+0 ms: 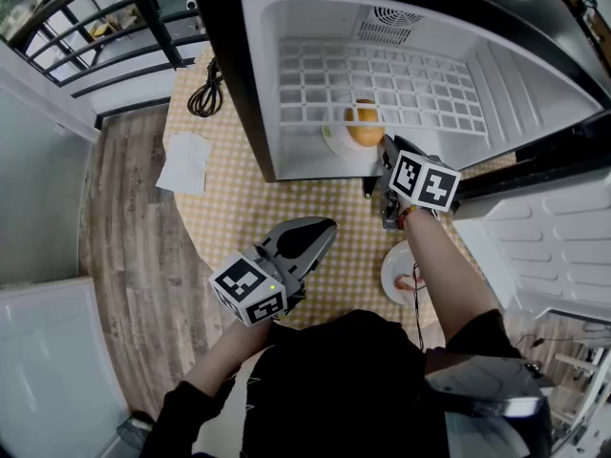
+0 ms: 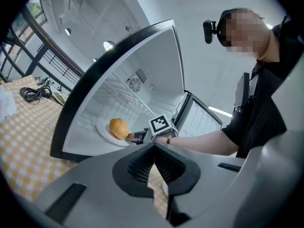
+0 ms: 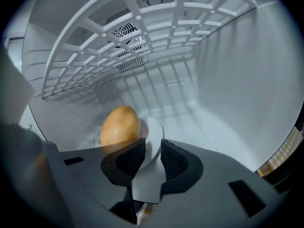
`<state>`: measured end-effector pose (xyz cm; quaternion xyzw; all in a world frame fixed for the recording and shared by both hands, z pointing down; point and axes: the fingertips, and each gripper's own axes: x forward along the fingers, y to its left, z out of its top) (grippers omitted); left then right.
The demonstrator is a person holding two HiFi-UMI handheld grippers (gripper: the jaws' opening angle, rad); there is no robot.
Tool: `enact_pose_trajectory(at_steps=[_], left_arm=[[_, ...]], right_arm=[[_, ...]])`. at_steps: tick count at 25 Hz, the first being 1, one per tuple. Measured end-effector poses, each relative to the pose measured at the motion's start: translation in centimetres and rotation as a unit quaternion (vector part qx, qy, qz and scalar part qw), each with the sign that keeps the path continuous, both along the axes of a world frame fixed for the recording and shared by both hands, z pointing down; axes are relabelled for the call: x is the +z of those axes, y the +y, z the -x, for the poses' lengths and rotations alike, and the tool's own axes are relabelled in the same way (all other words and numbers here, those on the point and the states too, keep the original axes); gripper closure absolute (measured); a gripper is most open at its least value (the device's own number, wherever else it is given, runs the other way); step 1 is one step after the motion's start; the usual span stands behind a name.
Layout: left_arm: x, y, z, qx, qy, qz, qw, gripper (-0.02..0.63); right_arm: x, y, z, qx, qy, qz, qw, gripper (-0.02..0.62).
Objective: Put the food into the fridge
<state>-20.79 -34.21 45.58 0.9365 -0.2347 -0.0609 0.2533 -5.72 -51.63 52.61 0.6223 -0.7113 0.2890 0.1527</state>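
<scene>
The right tool [image 1: 376,163] [image 3: 148,156] reaches into the open fridge [image 1: 258,84] [image 2: 142,56], and its jaws are clamped on the near rim of a white plate [image 1: 334,142] [image 3: 153,129] [image 2: 104,132]. The plate's edge stands upright between the two black pads. The food [image 1: 364,125] [image 3: 120,126] [image 2: 118,127], a round golden-orange piece, sits on that plate. It is inside the fridge, on its floor near the front opening, under the white wire shelf [image 1: 382,84] [image 3: 118,56]. A round vent [image 3: 124,31] shows on the back wall above the shelf.

The left tool [image 1: 321,231] [image 2: 153,164] hangs above the bench [image 1: 239,208], well back from the fridge and nearer the person. Its jaws are pressed together at the tips with nothing between them, and only the yellow checked cloth shows through the gap lower down.

The fridge stands on the bench with its door [image 1: 563,227] swung wide to the person's right. A second plate [image 1: 393,273] lies on the cloth just beside the right forearm, and something small and reddish is on it that I cannot make out. Left of the fridge lie a coiled black cable [image 1: 206,93] and a crumpled white paper [image 1: 186,160], which sits at the bench's edge.
</scene>
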Motion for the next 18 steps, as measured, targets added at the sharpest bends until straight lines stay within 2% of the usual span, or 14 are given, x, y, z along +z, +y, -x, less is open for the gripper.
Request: enact_pose_trajectory(at_steps=[4, 11, 18], left_arm=[[0.13, 0.02, 0.05, 0.0, 0.001, 0.003, 1.0, 0.592], [0.19, -0.08, 0.16, 0.0, -0.001, 0.002, 1.0, 0.592], [0.32, 0.03, 0.07, 0.0, 0.0, 0.005, 1.0, 0.592]], right_arm=[[-0.09, -0.08, 0.09, -0.013, 0.032, -0.007, 0.999, 0.483], [0.12, -0.12, 0.31, -0.032, 0.057, -0.016, 0.998, 0.483], [-0.06, -0.22, 0.34, -0.054, 0.117, -0.027, 0.991, 0.483]])
